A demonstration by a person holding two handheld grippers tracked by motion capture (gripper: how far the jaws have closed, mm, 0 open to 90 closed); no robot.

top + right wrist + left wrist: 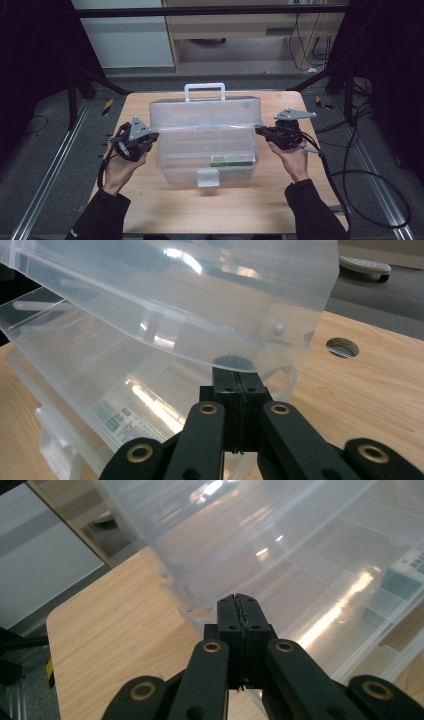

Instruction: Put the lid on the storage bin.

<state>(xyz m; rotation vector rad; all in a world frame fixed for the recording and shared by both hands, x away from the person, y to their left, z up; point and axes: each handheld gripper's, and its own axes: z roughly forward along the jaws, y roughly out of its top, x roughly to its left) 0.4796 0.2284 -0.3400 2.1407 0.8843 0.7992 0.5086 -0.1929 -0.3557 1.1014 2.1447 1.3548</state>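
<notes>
Clear plastic toolbox [205,142] sits mid-worktop [240,200], lid [205,111] swung up and back, white handle [205,91] at the far side, latch tab [207,177] at the near edge facing the person. Long axis of the box runs left-right, so each end faces one hand. Left hand-held gripper [151,137] is at the left end wall, jaws pressed together on nothing; in the left gripper view its tip [238,602] is right against the box wall just below the lid hinge line, touching or nearly, can't tell which. Right hand-held gripper [261,131] mirrors it at the right end, jaws also fully together and empty; in the right gripper view the tip [235,376] sits just under the lid's curved lower edge [190,352], near the hinge pivot. Both hands about equally close, one per end. My read: the lid is the thing to move, and it lies above and behind both tips, so closing it means bringing it forward and down over the tray. Room: bare worktop in front and on both sides, a cable hole [342,347] in the top beyond the right end, box contents low (a labelled item [232,160] at near right), nothing standing in the lid's swing path.
</notes>
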